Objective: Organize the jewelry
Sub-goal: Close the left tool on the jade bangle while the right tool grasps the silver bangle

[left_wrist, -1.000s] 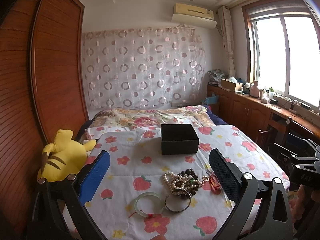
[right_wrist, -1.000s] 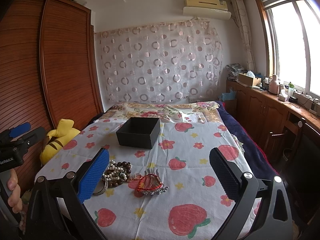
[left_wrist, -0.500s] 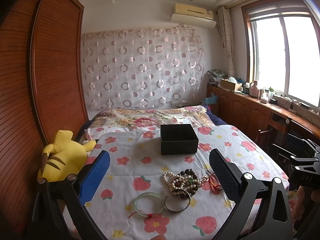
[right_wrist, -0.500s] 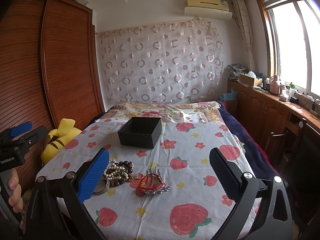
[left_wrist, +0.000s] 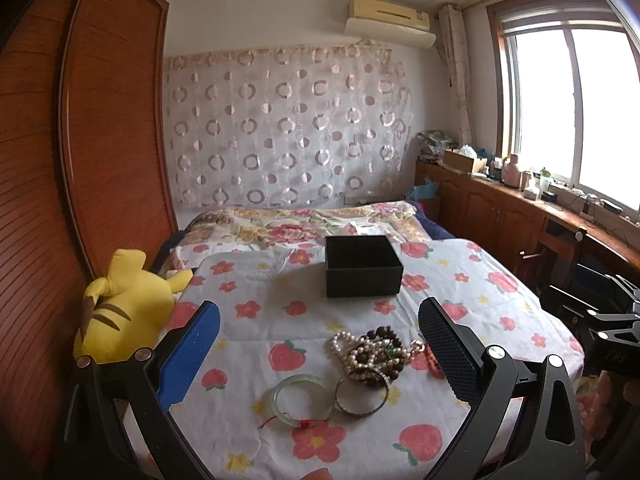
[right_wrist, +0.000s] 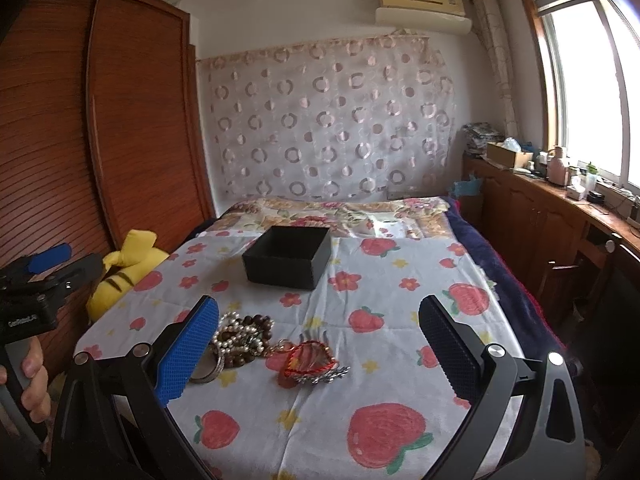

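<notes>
Jewelry: bead and pearl strands (left_wrist: 370, 354), jade bangle (left_wrist: 303, 399), metal bangle (left_wrist: 362, 396), red cord piece (right_wrist: 308, 361), all loose on the bed (left_wrist: 248, 320). Black box (left_wrist: 362, 266), farther back, looks empty; sorting seemingly unstarted. Left tool (left_wrist: 320, 348) and right tool (right_wrist: 320, 344): fingers apart, holding nothing.

Little can be read. In the right wrist view, the black body of the left gripper (right_wrist: 28, 312) carries a line of small white print that seems to begin "Gen" or "Con"; the rest is too blurred to tell. In the left wrist view, the right gripper (left_wrist: 612, 354) bears faint embossed characters, not legible.
</notes>
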`<state>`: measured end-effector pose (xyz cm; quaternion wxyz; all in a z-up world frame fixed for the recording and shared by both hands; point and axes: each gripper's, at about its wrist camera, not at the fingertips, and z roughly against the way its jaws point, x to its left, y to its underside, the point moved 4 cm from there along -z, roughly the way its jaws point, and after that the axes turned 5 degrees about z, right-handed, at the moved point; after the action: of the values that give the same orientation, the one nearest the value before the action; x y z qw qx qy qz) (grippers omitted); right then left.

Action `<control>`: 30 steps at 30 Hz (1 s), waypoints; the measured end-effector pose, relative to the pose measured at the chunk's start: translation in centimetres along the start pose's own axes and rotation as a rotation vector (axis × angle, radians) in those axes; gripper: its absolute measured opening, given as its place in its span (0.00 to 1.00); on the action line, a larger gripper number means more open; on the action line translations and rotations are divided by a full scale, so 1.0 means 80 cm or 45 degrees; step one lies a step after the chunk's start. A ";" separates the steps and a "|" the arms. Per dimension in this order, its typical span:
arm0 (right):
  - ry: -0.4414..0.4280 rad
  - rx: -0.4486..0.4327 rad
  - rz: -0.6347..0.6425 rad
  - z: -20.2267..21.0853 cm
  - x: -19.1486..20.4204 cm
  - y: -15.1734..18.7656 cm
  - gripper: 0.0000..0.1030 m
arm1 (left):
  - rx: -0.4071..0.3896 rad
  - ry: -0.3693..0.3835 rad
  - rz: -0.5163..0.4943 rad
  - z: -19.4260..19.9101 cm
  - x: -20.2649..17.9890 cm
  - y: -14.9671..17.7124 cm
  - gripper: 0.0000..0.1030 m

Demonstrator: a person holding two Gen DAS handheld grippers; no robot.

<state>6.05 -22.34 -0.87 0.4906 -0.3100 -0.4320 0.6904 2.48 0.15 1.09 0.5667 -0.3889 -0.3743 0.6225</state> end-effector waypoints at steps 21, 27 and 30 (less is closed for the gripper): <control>-0.408 0.386 0.170 -0.131 0.103 0.069 0.31 | 0.230 -0.039 0.037 -0.077 0.082 0.099 0.93; -0.455 0.526 0.159 -0.166 0.120 0.092 0.22 | 0.278 -0.058 0.049 -0.087 0.103 0.118 0.93; -0.456 0.576 0.141 -0.172 0.122 0.099 0.22 | 0.309 -0.064 0.053 -0.092 0.110 0.126 0.93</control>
<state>11.33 -10.23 -14.01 0.4247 -0.0888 -0.3292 0.8387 4.53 8.33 -11.62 0.5870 -0.3094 -0.3022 0.6844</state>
